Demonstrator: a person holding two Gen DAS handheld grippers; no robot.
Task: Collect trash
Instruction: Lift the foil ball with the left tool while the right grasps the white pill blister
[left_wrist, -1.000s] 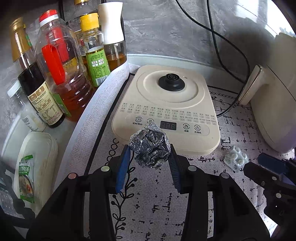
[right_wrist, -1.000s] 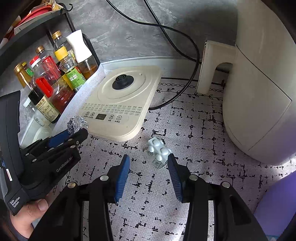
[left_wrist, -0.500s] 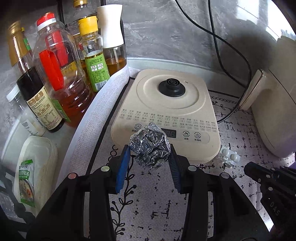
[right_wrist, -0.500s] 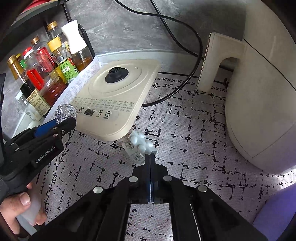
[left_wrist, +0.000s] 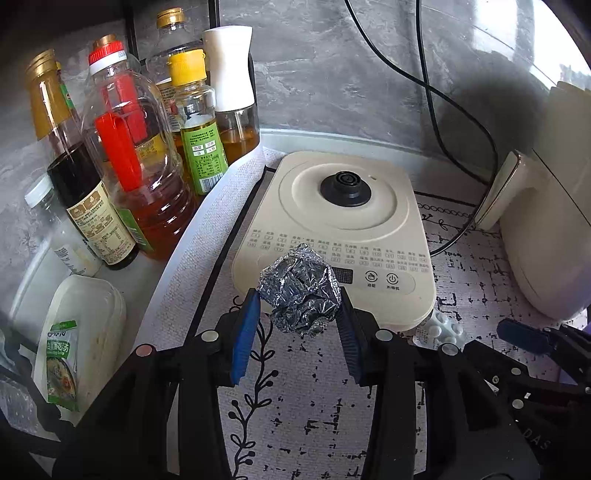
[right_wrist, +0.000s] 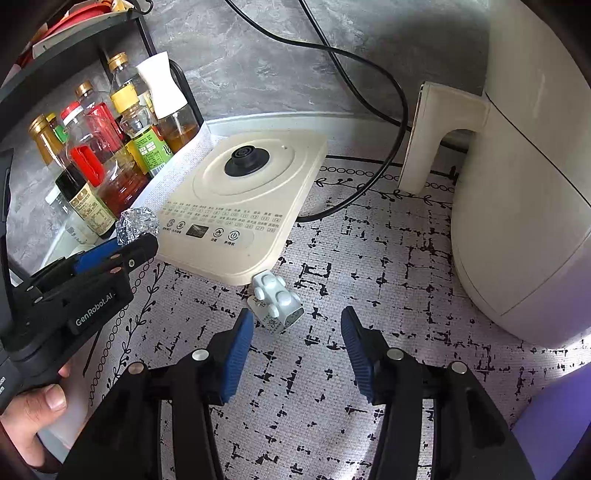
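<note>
A patterned grey mat covers the counter across the lower half of both views. A large cream appliance fills the right side of the right wrist view, its handle reaching toward the centre. A flat cream kettle base sits mid-frame, with a cluster of oil and sauce bottles at upper left. The left gripper, at bottom centre of its own view, is clamped on a crumpled foil ball held above the mat. The right gripper has its jaws opening, nothing pressed between them; a small white blister pack lies on the mat just beyond its left finger, touching the base's near corner.
</note>
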